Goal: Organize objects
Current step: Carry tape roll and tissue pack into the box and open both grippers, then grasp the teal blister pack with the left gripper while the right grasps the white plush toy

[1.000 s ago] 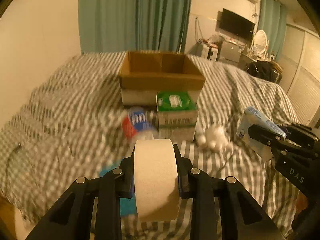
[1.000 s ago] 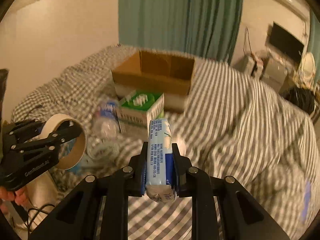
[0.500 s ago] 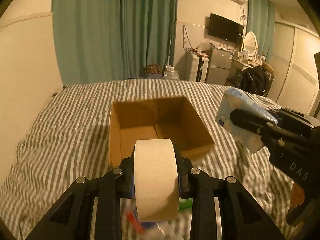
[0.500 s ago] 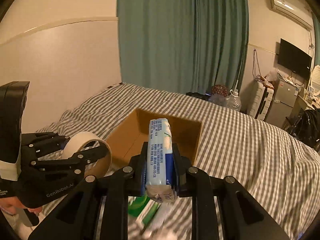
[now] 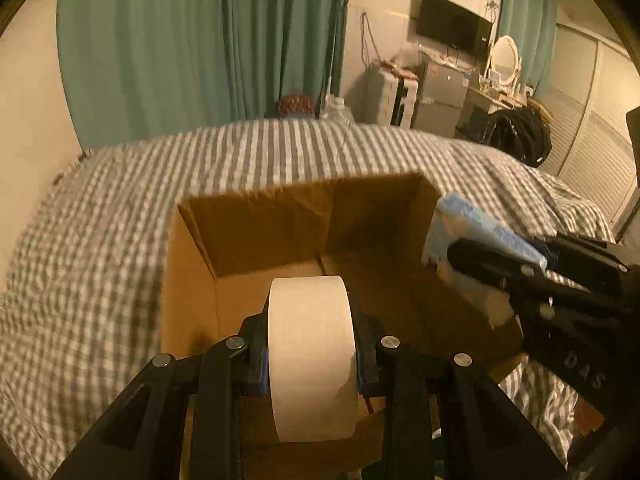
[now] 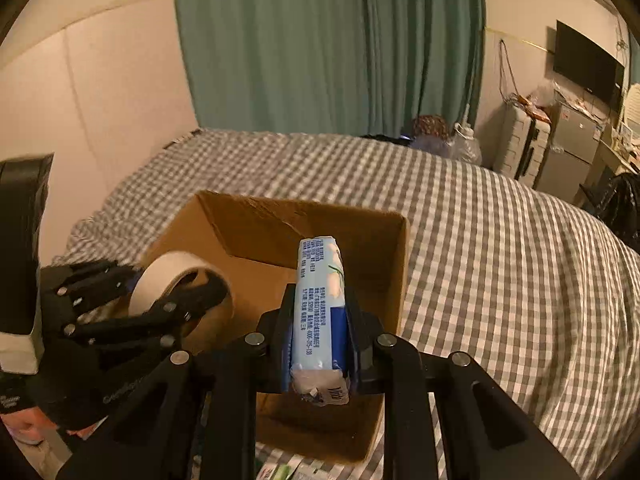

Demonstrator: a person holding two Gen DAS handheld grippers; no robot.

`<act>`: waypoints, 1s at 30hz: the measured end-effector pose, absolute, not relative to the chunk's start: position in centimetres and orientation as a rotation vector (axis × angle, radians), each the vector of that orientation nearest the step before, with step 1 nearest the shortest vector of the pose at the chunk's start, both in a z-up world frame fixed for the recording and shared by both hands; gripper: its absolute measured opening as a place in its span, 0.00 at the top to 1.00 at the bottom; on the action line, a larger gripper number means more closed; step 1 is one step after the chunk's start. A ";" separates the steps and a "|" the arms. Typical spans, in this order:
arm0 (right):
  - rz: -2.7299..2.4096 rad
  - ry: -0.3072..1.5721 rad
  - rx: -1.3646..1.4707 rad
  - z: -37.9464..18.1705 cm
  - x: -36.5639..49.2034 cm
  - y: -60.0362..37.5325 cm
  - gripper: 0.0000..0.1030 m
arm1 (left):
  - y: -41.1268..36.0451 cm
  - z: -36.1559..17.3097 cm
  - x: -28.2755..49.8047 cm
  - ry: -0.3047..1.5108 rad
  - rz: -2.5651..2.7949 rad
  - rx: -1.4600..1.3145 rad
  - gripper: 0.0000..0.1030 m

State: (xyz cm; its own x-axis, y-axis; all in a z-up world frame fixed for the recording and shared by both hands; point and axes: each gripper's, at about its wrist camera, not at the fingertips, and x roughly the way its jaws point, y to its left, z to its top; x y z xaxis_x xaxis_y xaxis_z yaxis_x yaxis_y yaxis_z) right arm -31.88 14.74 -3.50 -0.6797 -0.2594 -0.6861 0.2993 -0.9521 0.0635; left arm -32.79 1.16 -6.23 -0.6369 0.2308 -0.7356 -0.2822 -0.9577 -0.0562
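Now closer over the cardboard box [image 5: 248, 264] than half a second ago, its open mouth filling more of both views. Left wrist view: left tongs [image 5: 312, 354] clamped on the tape roll [image 5: 312, 356], held on edge above the box's near rim; right tongs [image 5: 472, 264] at right gripping the tissue pack [image 5: 480, 236]. Right wrist view: right tongs [image 6: 320, 344] pinching the tissue pack [image 6: 320, 312] upright over the box [image 6: 248, 240] on the checked bed [image 6: 500, 260]; tape roll [image 6: 176, 276] at left.

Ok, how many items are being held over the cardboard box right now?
2. The tape roll is in the left hand-held gripper; the tissue pack is in the right hand-held gripper. Both are above the open cardboard box.
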 end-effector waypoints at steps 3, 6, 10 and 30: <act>-2.640 0.041 1.095 -4.3 -32.0 14.9 0.77 | 1.3 -7.2 -32.6 0.108 2.585 -1.197 0.71; -2.636 0.030 1.123 -3.9 -31.3 14.9 0.48 | 1.1 -7.3 -32.1 0.108 2.563 -1.234 0.54; -2.654 0.037 1.090 -1.9 -29.8 15.5 0.36 | 1.1 -6.1 -30.3 0.130 2.601 -1.218 0.30; -2.794 0.209 0.721 14.2 -12.0 18.7 0.00 | -1.2 7.9 -14.8 0.070 2.854 -0.914 0.00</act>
